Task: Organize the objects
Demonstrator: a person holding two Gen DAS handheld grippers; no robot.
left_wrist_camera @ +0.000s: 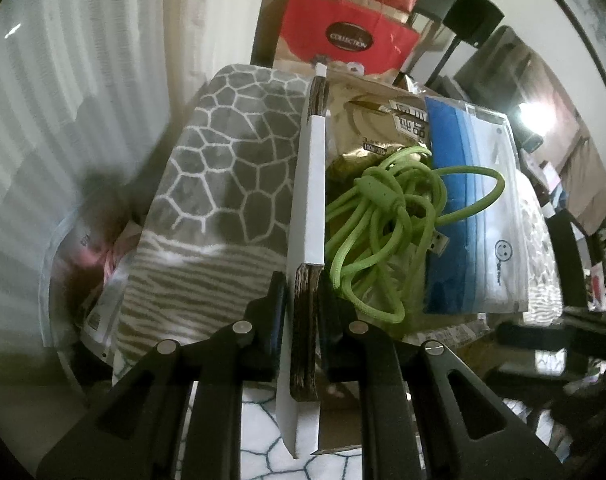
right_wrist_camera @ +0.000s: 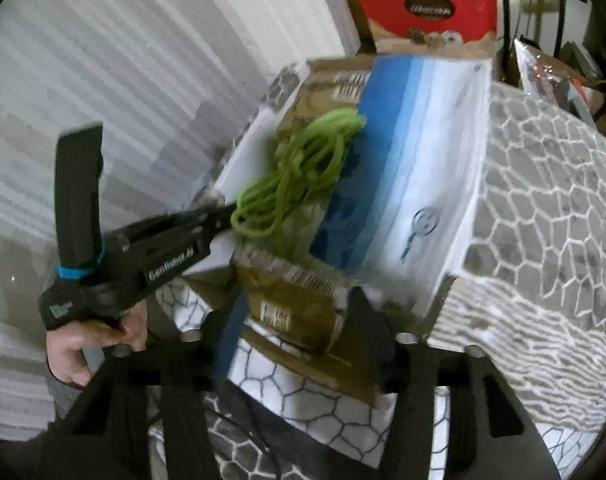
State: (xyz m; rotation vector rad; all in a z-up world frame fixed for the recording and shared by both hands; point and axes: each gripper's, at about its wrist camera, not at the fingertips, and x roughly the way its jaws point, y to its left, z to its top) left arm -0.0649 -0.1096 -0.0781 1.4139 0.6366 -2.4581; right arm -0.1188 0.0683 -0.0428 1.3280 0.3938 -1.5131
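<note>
left gripper [left_wrist_camera: 303, 300]: jaws clamped on corrugated wall of cardboard box [left_wrist_camera: 309, 200] | right gripper [right_wrist_camera: 295, 336]: jaws wide apart, holding nothing | inside box: braided green cable [left_wrist_camera: 383, 216] coiled on glossy packets, beside blue-white mask pack [left_wrist_camera: 479, 208] | box rests on plush grey honeycomb-patterned blanket [left_wrist_camera: 223, 168]

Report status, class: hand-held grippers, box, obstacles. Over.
Left hand-held gripper shut on box wall. Right hand-held gripper open at near box edge. Green cable and blue-white pack inside; blanket alongside.

A tangled green cable [left_wrist_camera: 387, 216] lies inside the cardboard box [left_wrist_camera: 305, 320] on packets.
</note>
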